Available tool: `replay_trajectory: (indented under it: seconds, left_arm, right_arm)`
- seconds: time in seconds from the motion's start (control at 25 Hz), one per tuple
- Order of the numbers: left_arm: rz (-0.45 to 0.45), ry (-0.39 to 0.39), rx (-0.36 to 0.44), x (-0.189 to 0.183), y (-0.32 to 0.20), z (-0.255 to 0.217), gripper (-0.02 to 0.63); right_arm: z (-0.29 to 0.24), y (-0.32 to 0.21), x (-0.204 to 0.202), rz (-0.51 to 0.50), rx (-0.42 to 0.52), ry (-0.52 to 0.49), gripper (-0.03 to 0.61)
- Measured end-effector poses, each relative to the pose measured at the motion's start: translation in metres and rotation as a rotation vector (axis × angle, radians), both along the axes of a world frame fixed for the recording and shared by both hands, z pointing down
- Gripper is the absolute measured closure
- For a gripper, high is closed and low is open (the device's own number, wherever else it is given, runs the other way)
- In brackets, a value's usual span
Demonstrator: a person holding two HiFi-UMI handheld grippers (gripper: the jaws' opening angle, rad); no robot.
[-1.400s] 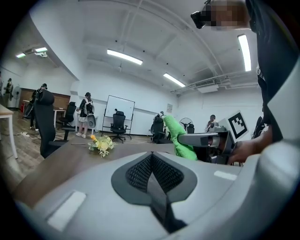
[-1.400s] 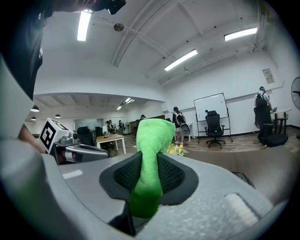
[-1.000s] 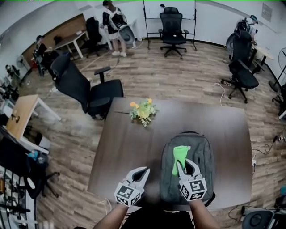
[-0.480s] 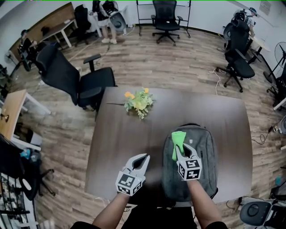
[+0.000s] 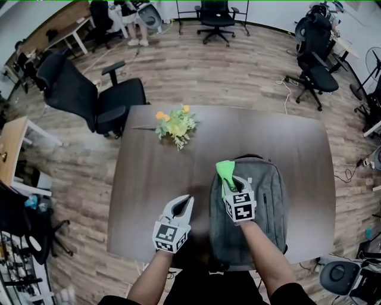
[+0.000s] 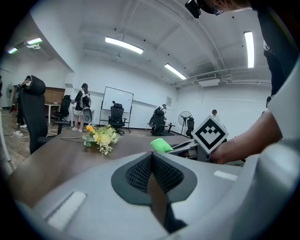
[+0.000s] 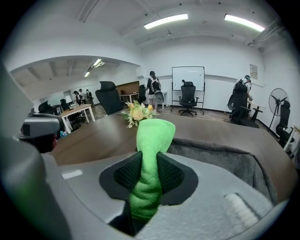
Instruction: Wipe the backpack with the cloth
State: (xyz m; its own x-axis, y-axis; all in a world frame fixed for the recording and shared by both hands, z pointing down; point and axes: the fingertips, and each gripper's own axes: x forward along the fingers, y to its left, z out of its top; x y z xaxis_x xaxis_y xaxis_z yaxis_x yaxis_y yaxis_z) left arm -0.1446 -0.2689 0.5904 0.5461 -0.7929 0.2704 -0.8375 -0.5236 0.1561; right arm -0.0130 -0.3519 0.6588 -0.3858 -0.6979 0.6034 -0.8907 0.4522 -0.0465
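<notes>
A grey backpack (image 5: 265, 205) lies flat on the dark brown table (image 5: 149, 173), near its front right. My right gripper (image 5: 230, 182) is over the backpack's upper left part, shut on a folded green cloth (image 5: 224, 171) that sticks out past its jaws. In the right gripper view the cloth (image 7: 153, 140) stands pinched between the pads, with the backpack (image 7: 227, 161) just below and to the right. My left gripper (image 5: 185, 202) hovers over bare table left of the backpack. Its jaws are shut on nothing (image 6: 151, 164).
An artificial flower bunch (image 5: 171, 124) lies on the table's far left. A black office chair (image 5: 80, 92) stands off the table's left corner and others (image 5: 312, 62) farther right. People stand near desks at the back left (image 5: 128, 12).
My right gripper has carried the cloth forward and to the left over the backpack, towards its top left corner. The left gripper has stayed beside the backpack.
</notes>
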Motion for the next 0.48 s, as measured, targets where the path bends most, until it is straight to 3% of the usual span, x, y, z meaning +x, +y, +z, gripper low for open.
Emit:
replay_trajectory:
  seconds: [0.48]
  left_arm:
    - [0.035,-0.018,-0.027,0.025,0.002,0.002,0.594]
  right_arm:
    - [0.014,-0.017,0.038,0.032,-0.063,0.127,0.485]
